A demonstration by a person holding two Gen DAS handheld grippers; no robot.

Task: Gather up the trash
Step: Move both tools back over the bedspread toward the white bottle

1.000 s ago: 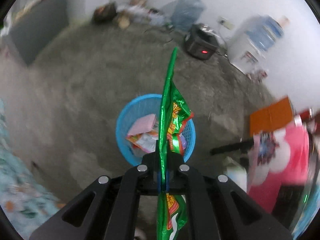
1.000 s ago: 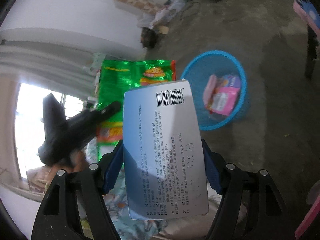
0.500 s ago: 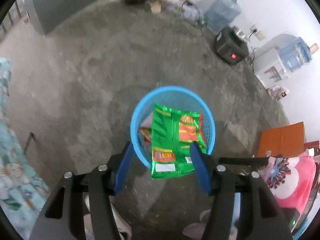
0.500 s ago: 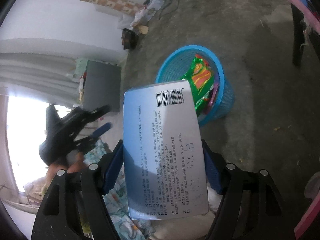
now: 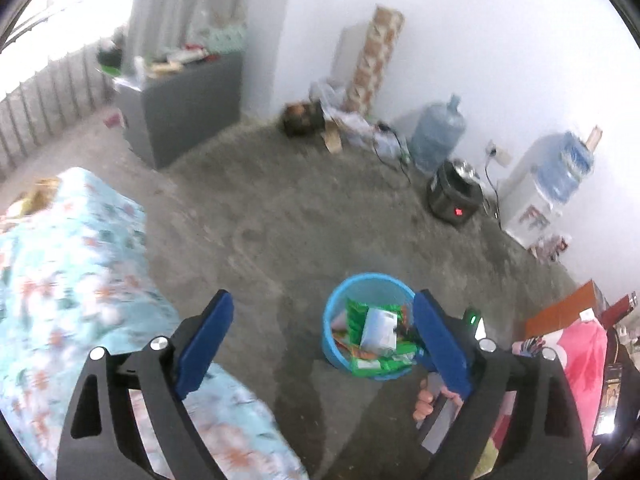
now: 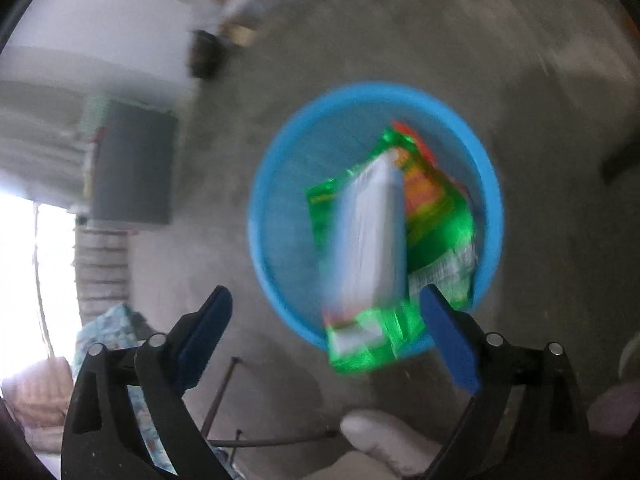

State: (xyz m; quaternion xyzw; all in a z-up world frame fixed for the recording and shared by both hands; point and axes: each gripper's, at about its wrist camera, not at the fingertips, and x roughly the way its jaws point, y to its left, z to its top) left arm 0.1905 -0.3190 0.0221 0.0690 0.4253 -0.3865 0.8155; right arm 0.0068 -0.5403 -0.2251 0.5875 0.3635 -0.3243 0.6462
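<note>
A blue plastic basket (image 5: pixel 334 322) (image 6: pixel 276 184) stands on the grey floor. Inside it lie a green snack wrapper (image 5: pixel 356 312) (image 6: pixel 440 232) and a pale blue-white box (image 5: pixel 378 328). In the right wrist view the box (image 6: pixel 370 236) is blurred and falling into the basket on top of the wrapper. My left gripper (image 5: pixel 322 316) is high above the floor, its jaws opening wide with nothing between them. Directly over the basket's near rim, my right gripper (image 6: pixel 324 316) has its jaws opening too, and the box is clear of the pads.
A bed with a teal floral cover (image 5: pixel 68 280) fills the left. A grey cabinet (image 5: pixel 180 108), water jugs (image 5: pixel 438 136), a black appliance (image 5: pixel 454 196) and a dispenser (image 5: pixel 536 204) line the wall. Pink cloth (image 5: pixel 560 360) lies at the right. A metal stand (image 6: pixel 224 392) is near my feet.
The left gripper let the green wrapper go into the basket, then rose and swung away. The right gripper dropped toward the basket and released the box, which is falling in.
</note>
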